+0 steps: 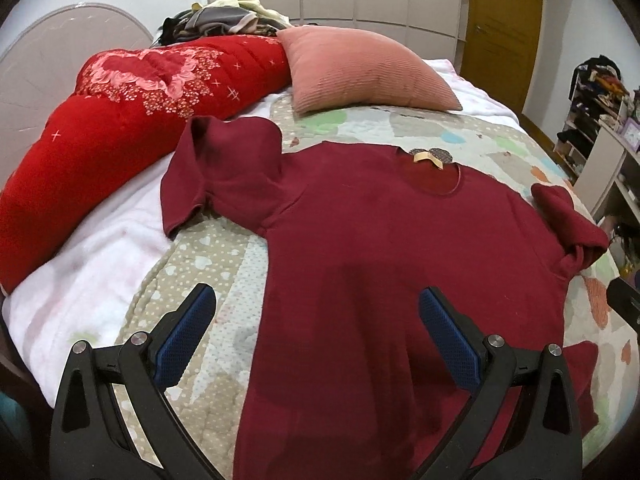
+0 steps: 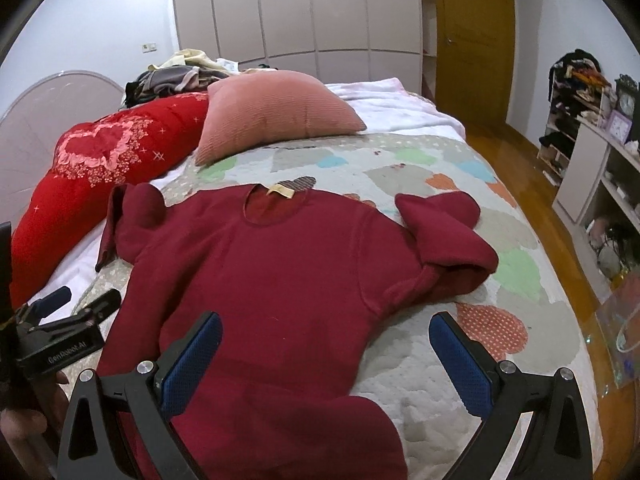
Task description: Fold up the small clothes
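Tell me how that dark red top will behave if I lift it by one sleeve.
The top will probably go limp and hang, since its sleeves already lie crumpled and folded over. It looks like thick knit, so likely a bit heavy for its size. It may drag rather than slide on the quilt.

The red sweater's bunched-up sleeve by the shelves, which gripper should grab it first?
Probably the right gripper. That sleeve lies on the sweater's right side, just ahead of its open fingers. The left gripper, also open, hangs over the opposite edge.
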Motion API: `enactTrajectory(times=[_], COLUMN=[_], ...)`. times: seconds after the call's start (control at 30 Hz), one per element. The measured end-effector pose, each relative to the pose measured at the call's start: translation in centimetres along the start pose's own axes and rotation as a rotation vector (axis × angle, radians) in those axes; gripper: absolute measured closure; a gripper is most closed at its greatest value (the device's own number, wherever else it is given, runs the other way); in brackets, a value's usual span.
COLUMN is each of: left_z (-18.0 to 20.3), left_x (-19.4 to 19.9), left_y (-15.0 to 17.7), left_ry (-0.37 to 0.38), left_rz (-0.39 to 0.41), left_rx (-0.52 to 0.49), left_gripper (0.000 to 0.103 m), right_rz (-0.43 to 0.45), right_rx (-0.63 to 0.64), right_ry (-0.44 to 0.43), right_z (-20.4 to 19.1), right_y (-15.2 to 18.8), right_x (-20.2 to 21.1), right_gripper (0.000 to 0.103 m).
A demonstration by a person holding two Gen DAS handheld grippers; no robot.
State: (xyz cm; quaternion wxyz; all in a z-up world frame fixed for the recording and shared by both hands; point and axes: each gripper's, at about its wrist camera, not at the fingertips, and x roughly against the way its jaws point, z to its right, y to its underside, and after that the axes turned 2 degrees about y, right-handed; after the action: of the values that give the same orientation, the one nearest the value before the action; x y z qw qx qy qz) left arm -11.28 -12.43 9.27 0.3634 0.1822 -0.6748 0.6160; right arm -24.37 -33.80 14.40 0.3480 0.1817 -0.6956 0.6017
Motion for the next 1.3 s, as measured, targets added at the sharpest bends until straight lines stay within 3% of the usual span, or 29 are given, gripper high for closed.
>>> enactTrajectory(times=[1.3], left_z=[1.4], left_x=[-3.2], left_y=[0.5], left_ry=[0.013], left_rz=[-0.063], left_rx=[-0.017], left_gripper=[0.001], right_rz=[-0.064], right_rx=[0.05], right_ry=[0.023], right_z=[-2.9], right_y=[0.1], right_x=[-4.9], right_gripper=[0.0])
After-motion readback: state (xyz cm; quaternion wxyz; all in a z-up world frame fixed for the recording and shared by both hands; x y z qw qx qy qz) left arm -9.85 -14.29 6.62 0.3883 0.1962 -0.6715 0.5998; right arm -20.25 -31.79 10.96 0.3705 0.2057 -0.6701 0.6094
